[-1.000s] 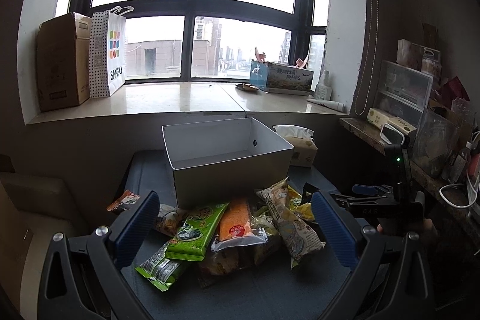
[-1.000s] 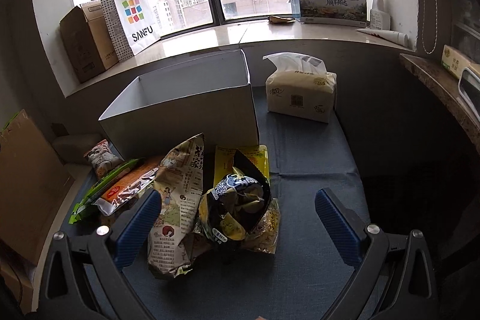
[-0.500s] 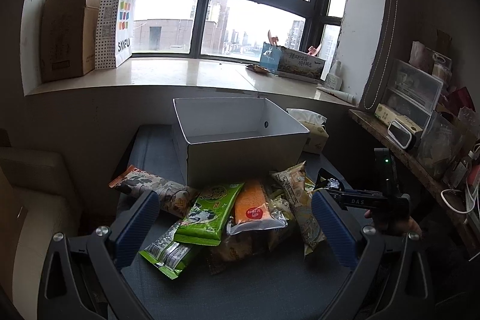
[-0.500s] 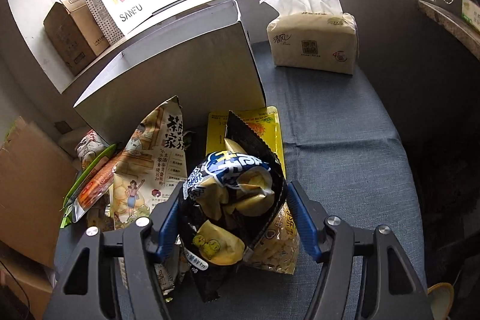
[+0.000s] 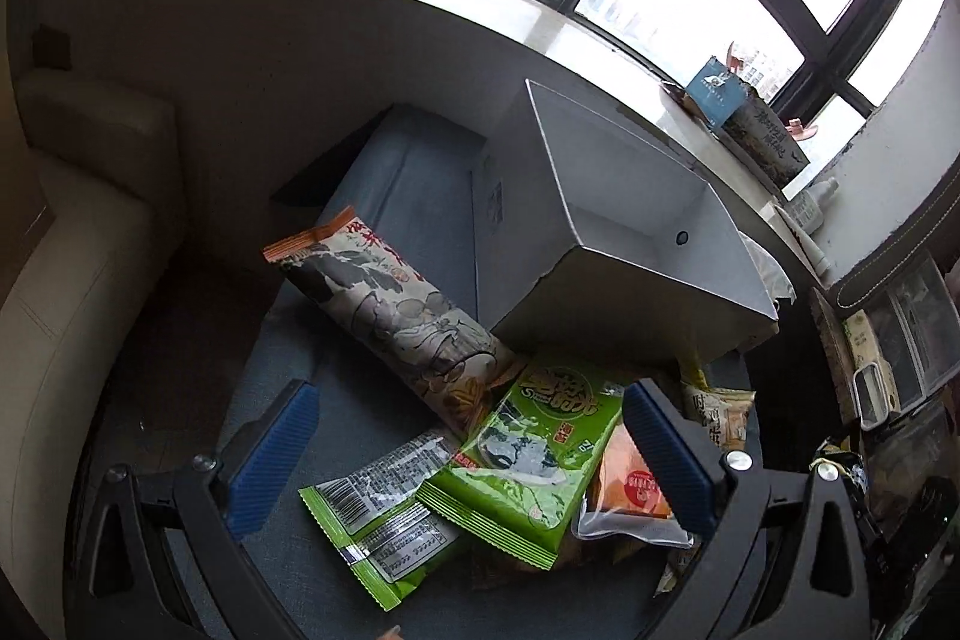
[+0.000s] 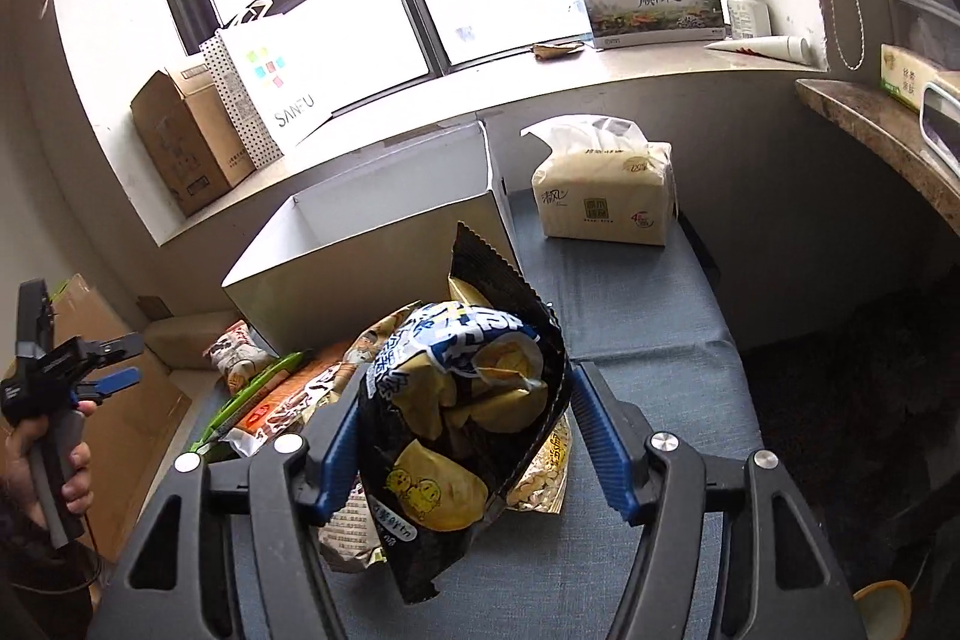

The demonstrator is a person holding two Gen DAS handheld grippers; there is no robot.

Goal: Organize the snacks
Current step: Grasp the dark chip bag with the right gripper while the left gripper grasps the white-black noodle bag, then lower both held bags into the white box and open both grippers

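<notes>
My right gripper (image 6: 471, 436) is shut on a black and blue chip bag (image 6: 462, 400) and holds it lifted above the snack pile, in front of the empty white box (image 6: 384, 244). My left gripper (image 5: 474, 466) is open and hovers low over the pile, its fingers either side of a green snack pack (image 5: 528, 454). Beside that lie a second green pack (image 5: 384, 526), an orange pack (image 5: 630, 484) and a long grey printed pack (image 5: 390, 310). The white box (image 5: 630, 244) stands just behind them. The left gripper also shows in the right wrist view (image 6: 114, 382).
A tissue pack (image 6: 606, 196) stands right of the box on the blue-grey cloth (image 6: 636, 304). A cardboard box (image 6: 186, 136), a SANFU paper bag (image 6: 270, 82) and a printed carton (image 6: 654, 10) stand on the windowsill. A beige sofa (image 5: 78, 244) is at the left.
My right gripper has closed on the chip bag and lifted it off the pile. My left gripper has dropped and tilted down over the green pack, still open.
</notes>
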